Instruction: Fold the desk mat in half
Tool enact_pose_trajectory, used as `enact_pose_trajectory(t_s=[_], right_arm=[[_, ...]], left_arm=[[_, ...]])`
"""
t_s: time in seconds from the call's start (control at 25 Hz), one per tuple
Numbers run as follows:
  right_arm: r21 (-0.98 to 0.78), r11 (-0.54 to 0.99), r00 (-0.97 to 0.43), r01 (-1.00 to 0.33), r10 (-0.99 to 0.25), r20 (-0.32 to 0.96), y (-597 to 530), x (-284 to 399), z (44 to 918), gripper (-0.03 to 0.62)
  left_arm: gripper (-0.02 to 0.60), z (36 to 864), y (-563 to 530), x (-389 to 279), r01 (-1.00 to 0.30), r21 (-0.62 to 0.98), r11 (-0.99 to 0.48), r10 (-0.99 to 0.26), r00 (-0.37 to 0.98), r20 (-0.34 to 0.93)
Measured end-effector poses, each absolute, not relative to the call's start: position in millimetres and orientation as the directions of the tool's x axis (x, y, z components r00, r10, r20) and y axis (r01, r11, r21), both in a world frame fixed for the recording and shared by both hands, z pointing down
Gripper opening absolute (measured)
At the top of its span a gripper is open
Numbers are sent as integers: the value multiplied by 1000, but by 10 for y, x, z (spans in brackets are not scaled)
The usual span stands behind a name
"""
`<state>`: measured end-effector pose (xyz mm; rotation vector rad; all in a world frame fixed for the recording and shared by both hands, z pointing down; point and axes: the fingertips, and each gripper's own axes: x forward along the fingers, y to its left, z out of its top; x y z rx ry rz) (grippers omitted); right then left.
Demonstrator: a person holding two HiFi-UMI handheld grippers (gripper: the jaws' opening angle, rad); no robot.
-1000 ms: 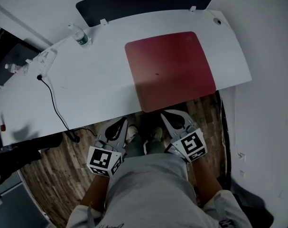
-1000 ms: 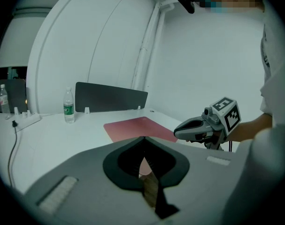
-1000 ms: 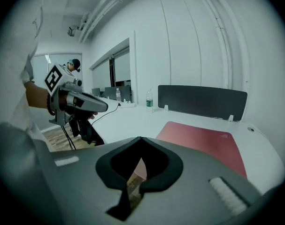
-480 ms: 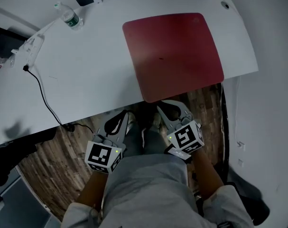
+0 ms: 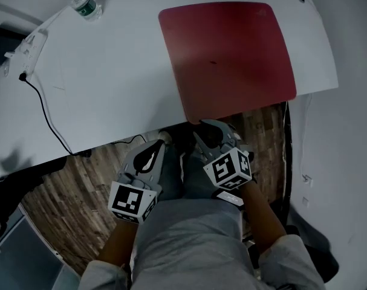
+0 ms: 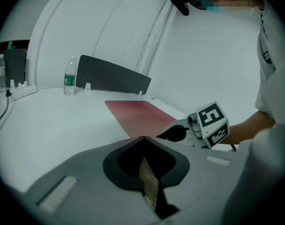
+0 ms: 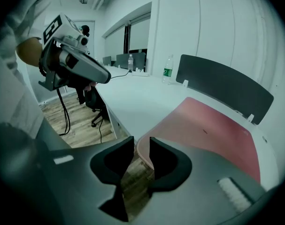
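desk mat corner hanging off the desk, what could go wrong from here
1. The right claw is opening, and only the overhanging corner of the desk mat sits between its jaws, not yet pressed. Such a shallow bite may slip once lifted.
2. The left claw is shut and off the desk, so a one-corner lift could drag or skew the mat instead of folding it squarely.

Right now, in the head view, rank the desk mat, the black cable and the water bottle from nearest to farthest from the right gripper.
From the right gripper, whose jaws are opening with the mat's edge between them:
1. Desk mat: just ahead, at the desk's front edge.
2. Black cable: across the desk, to the left.
3. Water bottle: far back-left corner.
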<state>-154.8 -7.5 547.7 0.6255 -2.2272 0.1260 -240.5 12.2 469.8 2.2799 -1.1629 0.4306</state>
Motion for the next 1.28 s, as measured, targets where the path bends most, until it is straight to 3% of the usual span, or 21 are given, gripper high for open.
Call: enact_pose_trajectory(t_s=[0.6, 0.84, 1.04, 1.28], right_arm=[[371, 882, -372, -291, -462, 805, -146, -1637, 5928, 158], [363, 873, -388, -326, -474, 791, -180, -1640, 5860, 116], [349, 862, -407, -368, -487, 773, -170, -1644, 5765, 32], [292, 845, -436, -447, -491, 754, -227, -1609, 5609, 23]], left_arm=[[18, 4984, 135, -2510, -821, 367, -438, -631, 571, 525], [18, 4988, 130, -2560, -827, 368, -425, -631, 563, 534], [18, 5005, 122, -2553, -824, 373, -427, -630, 567, 530], [18, 4951, 108, -2492, -812, 372, -451, -624, 584, 519]])
